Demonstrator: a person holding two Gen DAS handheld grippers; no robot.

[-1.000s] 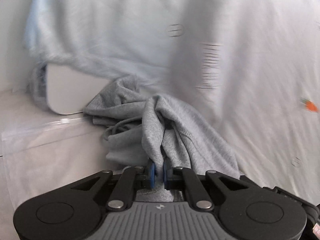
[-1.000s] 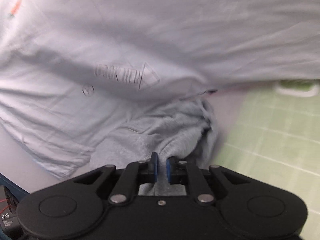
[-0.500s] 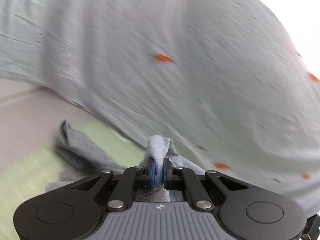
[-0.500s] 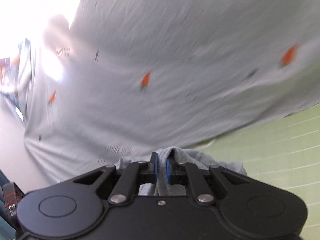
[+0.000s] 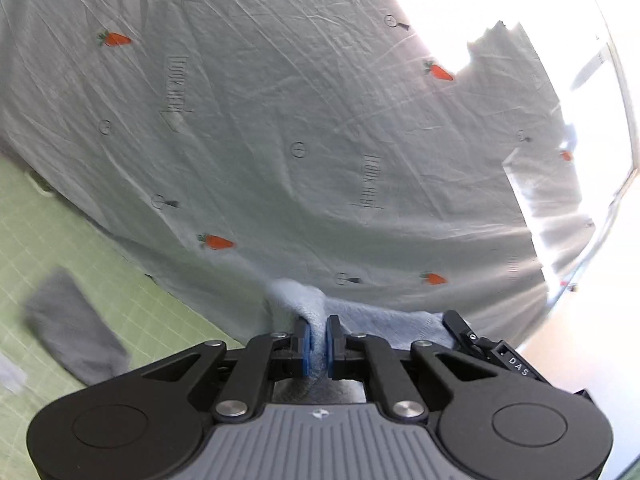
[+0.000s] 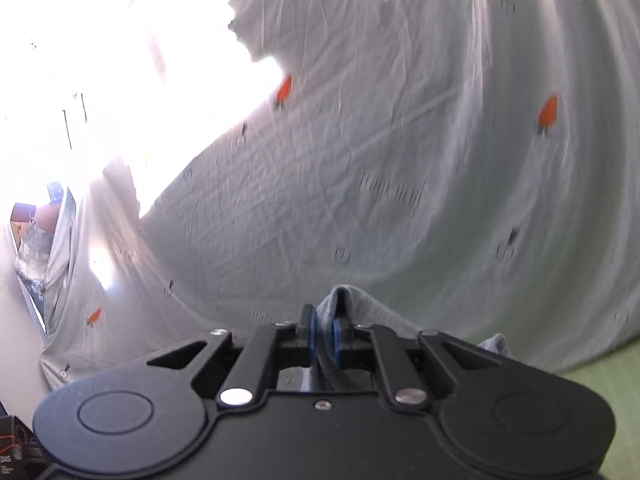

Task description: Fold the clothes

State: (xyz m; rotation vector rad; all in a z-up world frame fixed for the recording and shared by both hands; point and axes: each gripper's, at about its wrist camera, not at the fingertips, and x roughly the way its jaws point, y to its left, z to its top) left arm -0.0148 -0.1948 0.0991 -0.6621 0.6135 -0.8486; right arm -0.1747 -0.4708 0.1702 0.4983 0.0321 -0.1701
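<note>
left wrist: carrot-print sheet (image 5: 280, 140) edge borders green mat (image 5: 60, 240).

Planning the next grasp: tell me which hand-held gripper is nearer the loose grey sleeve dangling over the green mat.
Left. The left hand-held gripper, shut on the grey garment, has the grey sleeve just to its lower left; the right hand-held gripper has no such sleeve in view.

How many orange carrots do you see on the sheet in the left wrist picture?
5 on the sheet: top left, lower middle, upper right, lower right, far right edge. Folds or glare may hide others.
</note>
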